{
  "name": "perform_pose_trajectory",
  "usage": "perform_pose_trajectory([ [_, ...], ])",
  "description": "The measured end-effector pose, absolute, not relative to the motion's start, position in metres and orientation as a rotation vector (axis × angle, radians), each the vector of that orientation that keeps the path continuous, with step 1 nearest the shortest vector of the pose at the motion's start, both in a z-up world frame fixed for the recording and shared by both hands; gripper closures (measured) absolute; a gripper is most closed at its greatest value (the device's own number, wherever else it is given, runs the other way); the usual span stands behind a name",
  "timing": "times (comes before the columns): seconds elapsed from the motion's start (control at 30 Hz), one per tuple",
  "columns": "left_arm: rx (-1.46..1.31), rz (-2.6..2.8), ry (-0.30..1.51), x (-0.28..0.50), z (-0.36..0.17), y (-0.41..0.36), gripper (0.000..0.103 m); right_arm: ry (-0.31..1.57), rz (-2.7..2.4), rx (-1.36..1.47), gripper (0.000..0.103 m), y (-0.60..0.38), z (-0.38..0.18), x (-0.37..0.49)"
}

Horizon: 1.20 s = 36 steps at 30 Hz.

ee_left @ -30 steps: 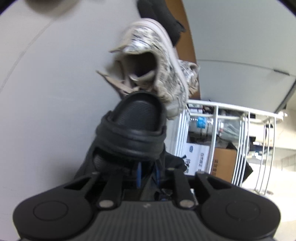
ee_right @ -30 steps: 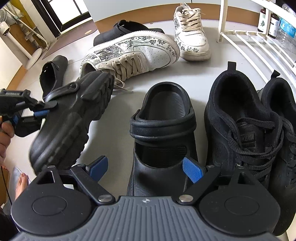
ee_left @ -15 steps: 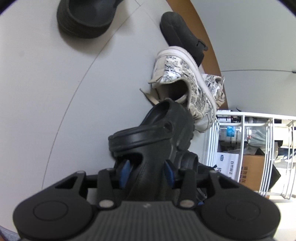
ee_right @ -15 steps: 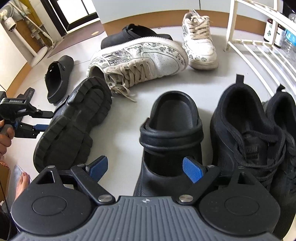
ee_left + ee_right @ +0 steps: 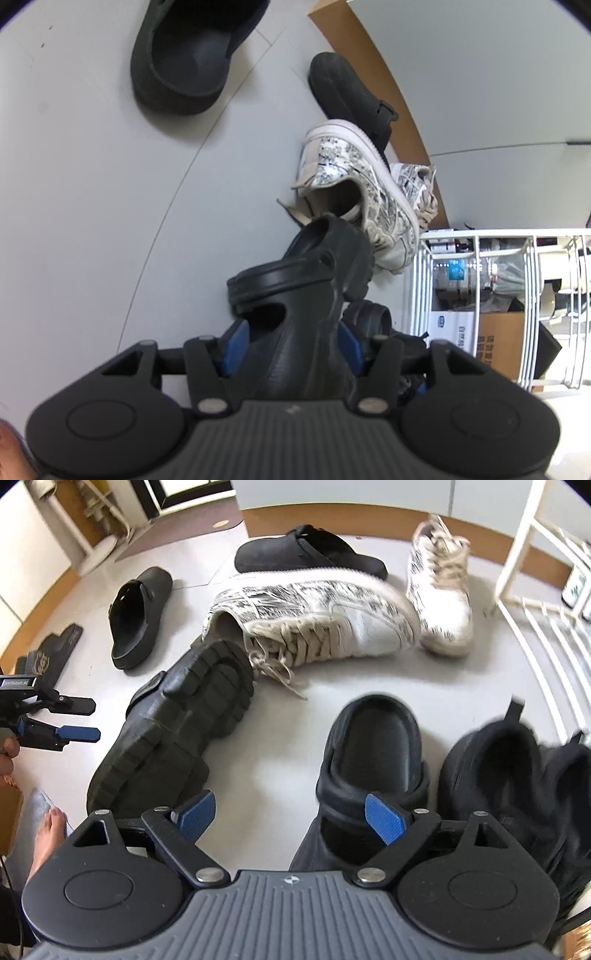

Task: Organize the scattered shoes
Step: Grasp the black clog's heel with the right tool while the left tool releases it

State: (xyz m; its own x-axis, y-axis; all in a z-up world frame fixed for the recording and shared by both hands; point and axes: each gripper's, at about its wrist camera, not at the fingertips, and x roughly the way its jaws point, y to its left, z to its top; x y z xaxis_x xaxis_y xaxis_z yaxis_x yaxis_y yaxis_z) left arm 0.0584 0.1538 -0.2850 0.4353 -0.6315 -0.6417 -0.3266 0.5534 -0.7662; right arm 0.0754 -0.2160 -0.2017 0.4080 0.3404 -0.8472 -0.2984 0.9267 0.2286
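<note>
The left gripper (image 5: 290, 345) is opening around 1 black clog (image 5: 303, 295); the right gripper (image 5: 290, 814) is held wide, empty.

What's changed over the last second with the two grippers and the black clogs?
The left gripper let go of the tipped black clog and backed off; its jaws are opening, and the clog now lies on its side, sole showing, against the patterned sneaker. The right gripper lifted away, open and empty. The upright clog, black sneakers and slippers stayed put.
</note>
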Motion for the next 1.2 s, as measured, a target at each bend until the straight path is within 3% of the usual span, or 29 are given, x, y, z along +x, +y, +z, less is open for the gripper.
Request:
perform_pose_trajectory([
  [0.43, -1.036, -0.214, 1.099, 0.054, -0.276, 0.189, 0.041, 1.108, 0.402, -0.021, 0.011, -0.102, -0.145, 0.1],
  [1.2, -1.027, -0.141, 1.053, 0.04, -0.272, 0.218, 0.038, 1.117, 0.245, -0.096, 0.011, 0.008, -0.198, 0.091],
])
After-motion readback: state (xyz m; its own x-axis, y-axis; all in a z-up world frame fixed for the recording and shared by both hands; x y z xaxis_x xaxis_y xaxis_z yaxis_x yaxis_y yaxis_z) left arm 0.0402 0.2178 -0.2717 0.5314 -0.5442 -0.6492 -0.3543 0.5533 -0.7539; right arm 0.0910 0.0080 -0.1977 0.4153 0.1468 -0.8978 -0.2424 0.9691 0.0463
